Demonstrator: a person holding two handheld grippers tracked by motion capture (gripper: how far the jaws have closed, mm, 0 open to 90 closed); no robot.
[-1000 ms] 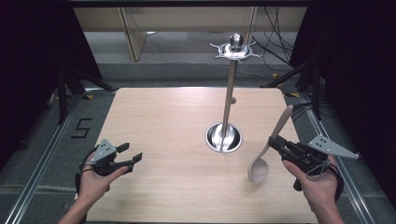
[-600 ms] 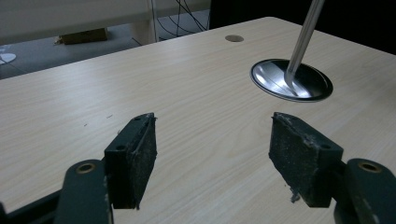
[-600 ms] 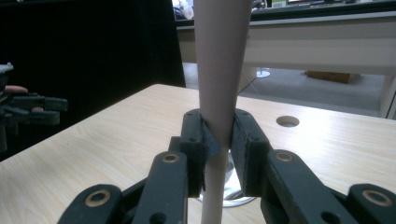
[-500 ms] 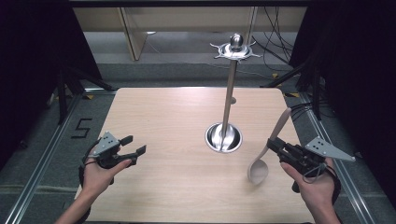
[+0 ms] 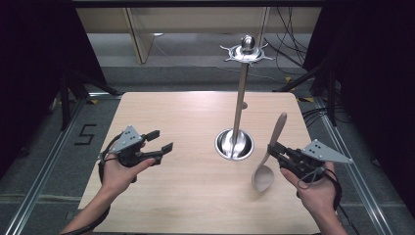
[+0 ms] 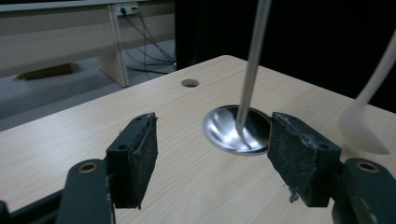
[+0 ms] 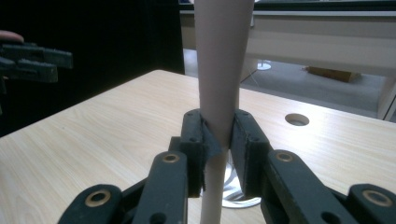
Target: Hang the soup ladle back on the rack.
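**Spoon gripped, not yet hung**

The table (image 5: 195, 122) carries a steel stand (image 5: 240, 98) with a hooked crown at its top, its round base just left of the right claw (image 5: 272, 150). That claw is clenched on the spoon (image 5: 266, 161) at mid-handle: in the right gripper view the pads (image 7: 243, 140) pinch the handle (image 7: 219, 70), which runs upright, bowl hanging below the jaws and clear of the table. The left claw (image 5: 161, 142) is released, jaws wide with nothing between them, aimed at the stand's base (image 6: 236, 130) ahead of it.

Judging from this, the pickup is done. Left to do: lift the spoon to the crown and hang it on a hook.
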